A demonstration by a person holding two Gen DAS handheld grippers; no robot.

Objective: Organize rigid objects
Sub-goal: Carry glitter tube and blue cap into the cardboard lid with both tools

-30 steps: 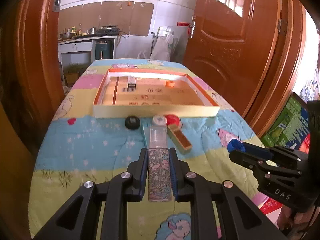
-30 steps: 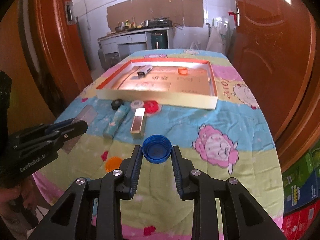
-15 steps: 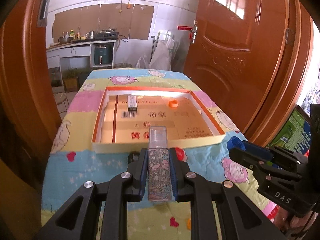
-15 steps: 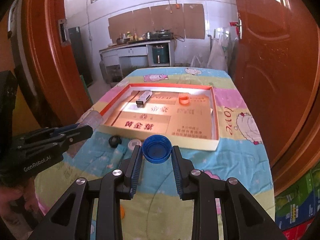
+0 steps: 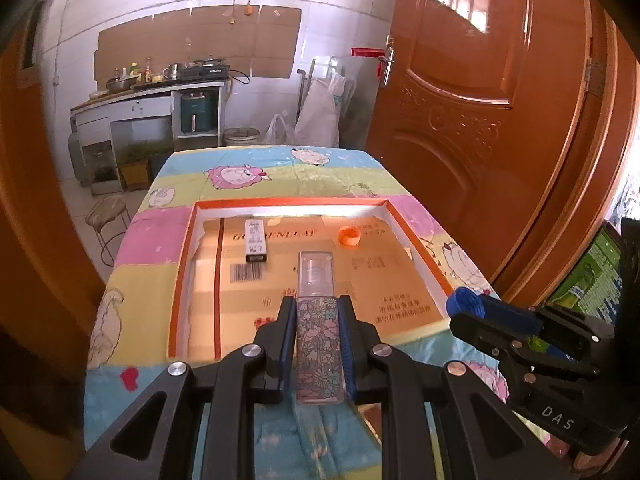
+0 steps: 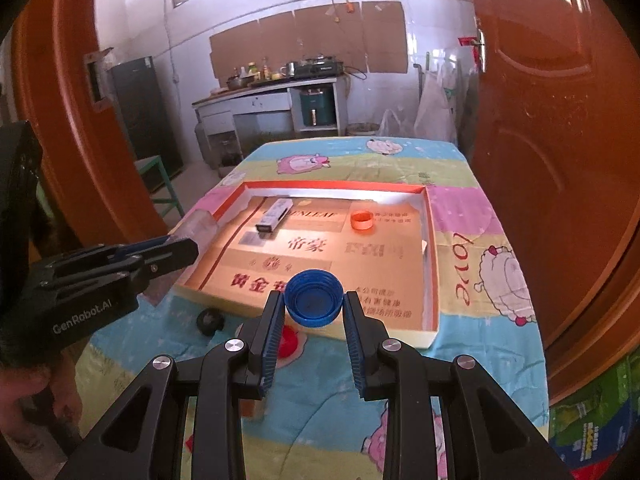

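Left gripper (image 5: 318, 334): its jaws were clamped on the long sides of a flat floral bottle (image 5: 319, 350), whose clear cap end stuck out ahead of the fingertips.
Right gripper (image 6: 313, 308): its jaws were pressed against the rim of a blue bottle cap (image 6: 313, 303), open side up, held right at the tips.
Below the tools: both loads hung over the near part of the shallow orange-edged box (image 5: 182, 276) (the collecting tray, by the look of it).
Already in the box: a small white carton (image 5: 255, 240) ahead and left of the left gripper, an orange cap (image 6: 362, 221) ahead of the right one.
Left on the cloth: a black knob (image 6: 210, 321) and a red cap (image 6: 287, 345), just short of the box's near wall.
Doing it well: each load probably wanted lowering close to the box floor before release, in bare spots clear of the carton and orange cap.
Risk: the blue cap, held only at the tips, could slip or roll if dropped from height.
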